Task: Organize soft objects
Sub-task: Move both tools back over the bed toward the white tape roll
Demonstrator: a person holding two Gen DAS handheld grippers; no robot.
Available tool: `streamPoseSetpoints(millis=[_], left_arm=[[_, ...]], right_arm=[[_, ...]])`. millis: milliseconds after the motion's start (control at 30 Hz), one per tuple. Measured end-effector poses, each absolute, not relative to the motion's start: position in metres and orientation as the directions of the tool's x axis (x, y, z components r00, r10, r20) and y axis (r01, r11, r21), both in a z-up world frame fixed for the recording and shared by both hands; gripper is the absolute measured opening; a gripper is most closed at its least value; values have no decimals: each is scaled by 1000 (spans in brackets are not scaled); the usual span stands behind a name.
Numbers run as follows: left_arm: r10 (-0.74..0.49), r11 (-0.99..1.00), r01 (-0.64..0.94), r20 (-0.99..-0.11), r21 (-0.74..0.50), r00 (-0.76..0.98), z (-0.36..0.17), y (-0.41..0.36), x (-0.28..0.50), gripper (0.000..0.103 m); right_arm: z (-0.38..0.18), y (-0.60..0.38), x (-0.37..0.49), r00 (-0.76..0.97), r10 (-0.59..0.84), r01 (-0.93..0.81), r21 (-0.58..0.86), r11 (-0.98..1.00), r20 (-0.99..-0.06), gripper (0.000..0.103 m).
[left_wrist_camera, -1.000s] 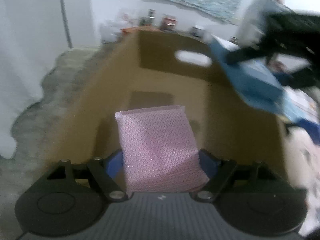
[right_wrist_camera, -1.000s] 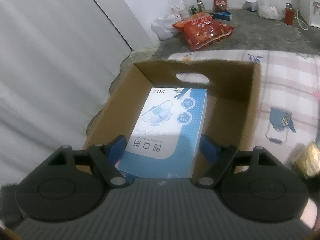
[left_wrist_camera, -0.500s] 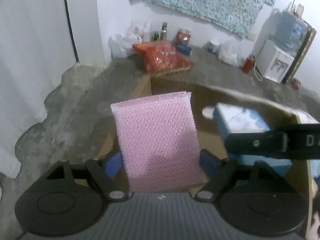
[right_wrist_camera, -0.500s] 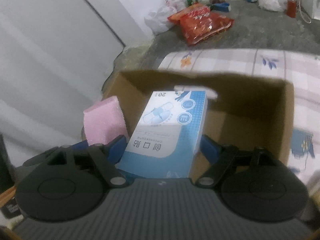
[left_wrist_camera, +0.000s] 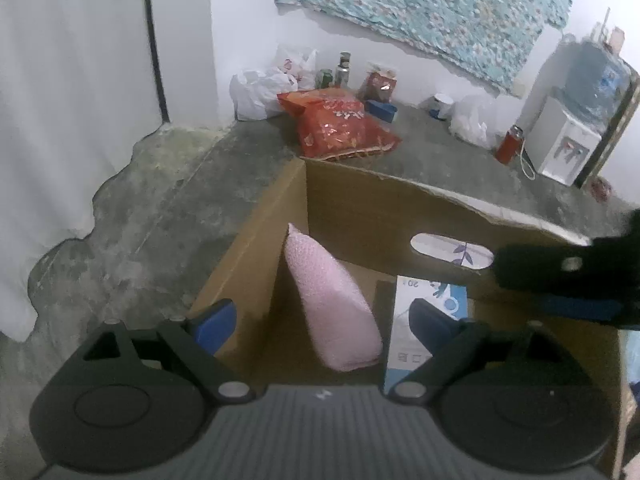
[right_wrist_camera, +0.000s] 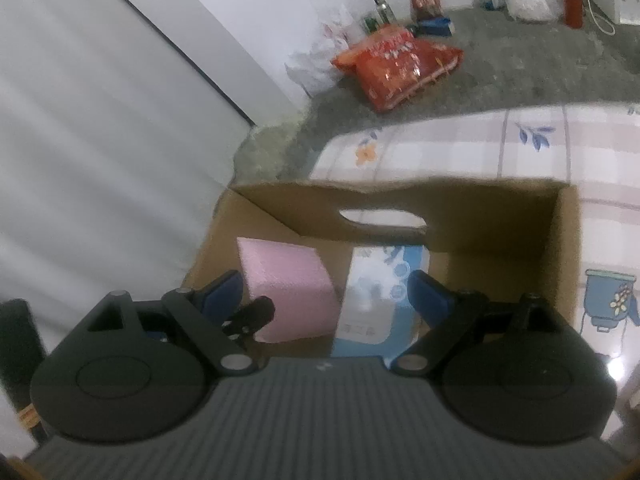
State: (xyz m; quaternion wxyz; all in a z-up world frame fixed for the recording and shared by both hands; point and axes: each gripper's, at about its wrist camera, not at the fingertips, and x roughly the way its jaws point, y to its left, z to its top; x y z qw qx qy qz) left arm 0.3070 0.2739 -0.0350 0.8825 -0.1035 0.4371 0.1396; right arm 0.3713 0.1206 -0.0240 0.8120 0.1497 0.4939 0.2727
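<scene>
On the left wrist view my left gripper (left_wrist_camera: 322, 322) is opening, the soft, light pink sponge (left_wrist_camera: 330, 304) leaning free by the cardboard box's (left_wrist_camera: 256, 248) left wall; on the right wrist view my right gripper (right_wrist_camera: 326, 292) is opening too, the stiffer blue carton (right_wrist_camera: 378, 300) lying loose mid-floor, best pinched across its flat faces.

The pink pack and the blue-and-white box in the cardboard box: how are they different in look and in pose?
The pink pack is plain, textured and soft-looking; the blue-and-white box is flat-faced, sharp-edged and printed. The pink pack is nearer the left wall of the cardboard box, while the blue-and-white box is to its right, nearer the middle. Both lie inside the cardboard box, and no gripper holds either.
</scene>
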Motion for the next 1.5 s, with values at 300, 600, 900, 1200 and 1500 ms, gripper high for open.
streamPoseSetpoints(millis=[300, 600, 900, 1200, 1500], left_arm=[[56, 939, -291, -757, -181, 651, 5, 266, 247, 94], [-188, 960, -28, -712, -280, 677, 41, 179, 128, 100], [-341, 940, 216, -721, -264, 602, 14, 65, 40, 100], [-364, 902, 410, -751, -137, 551, -34, -33, 12, 100], [-311, 879, 476, -734, 20, 604, -57, -89, 26, 97]], right_arm=[[38, 58, 306, 400, 674, -360, 570, 739, -621, 90], [68, -89, 151, 486, 662, -337, 576, 745, -571, 90], [12, -208, 12, 601, 504, -85, 578, 812, -620, 90], [-42, -276, -54, 658, 326, 160, 550, 820, -679, 90], [-49, -286, -26, 678, 253, 123, 447, 886, -690, 77]])
